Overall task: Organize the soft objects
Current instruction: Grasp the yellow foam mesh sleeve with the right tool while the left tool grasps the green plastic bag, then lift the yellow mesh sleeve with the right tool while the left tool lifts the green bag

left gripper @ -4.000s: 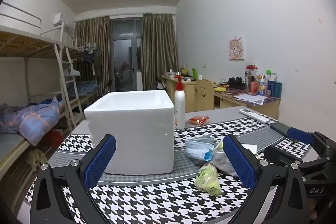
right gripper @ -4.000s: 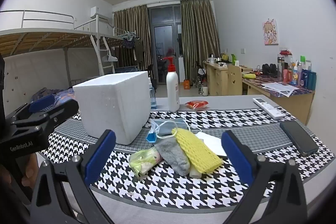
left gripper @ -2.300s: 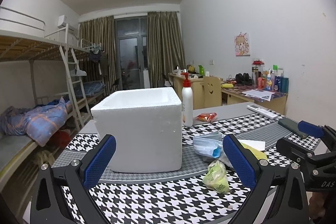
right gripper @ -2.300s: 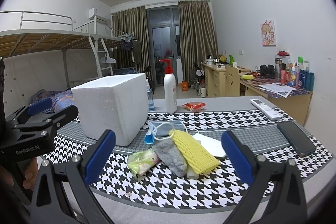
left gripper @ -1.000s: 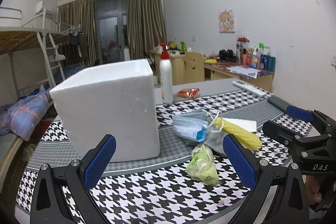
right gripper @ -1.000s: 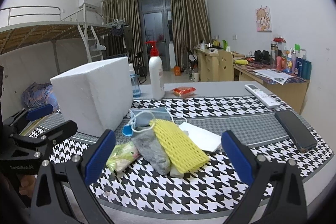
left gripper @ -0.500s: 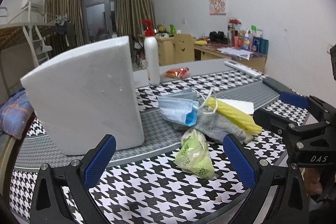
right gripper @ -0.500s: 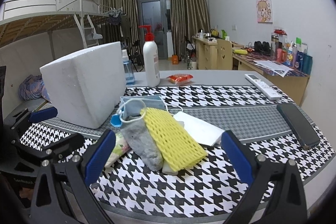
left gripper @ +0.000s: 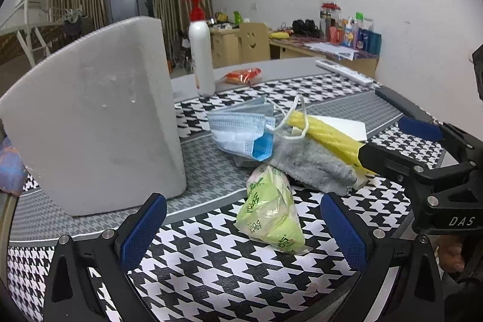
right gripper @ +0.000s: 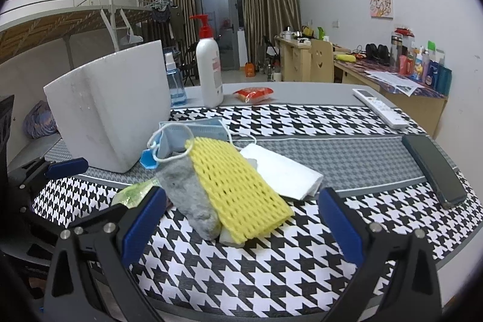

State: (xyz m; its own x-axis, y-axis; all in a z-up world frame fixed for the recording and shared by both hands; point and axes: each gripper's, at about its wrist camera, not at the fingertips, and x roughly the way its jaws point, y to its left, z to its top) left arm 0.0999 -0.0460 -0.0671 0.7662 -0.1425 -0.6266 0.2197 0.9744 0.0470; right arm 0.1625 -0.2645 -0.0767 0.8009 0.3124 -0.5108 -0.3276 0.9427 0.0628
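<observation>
My left claw [left gripper: 241, 227] gapes wide and empty; the green packet [left gripper: 270, 215] lies on the bench [left gripper: 211, 270] dead ahead between its pads, long axis running away from me. My right claw [right gripper: 240, 224], equally wide, faces the yellow foam net [right gripper: 238, 186] instead; left is nearer.

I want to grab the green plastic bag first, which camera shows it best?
The left wrist view: the green plastic bag lies whole between the open left gripper. The right wrist view shows only a sliver behind one finger of the right gripper.
</observation>
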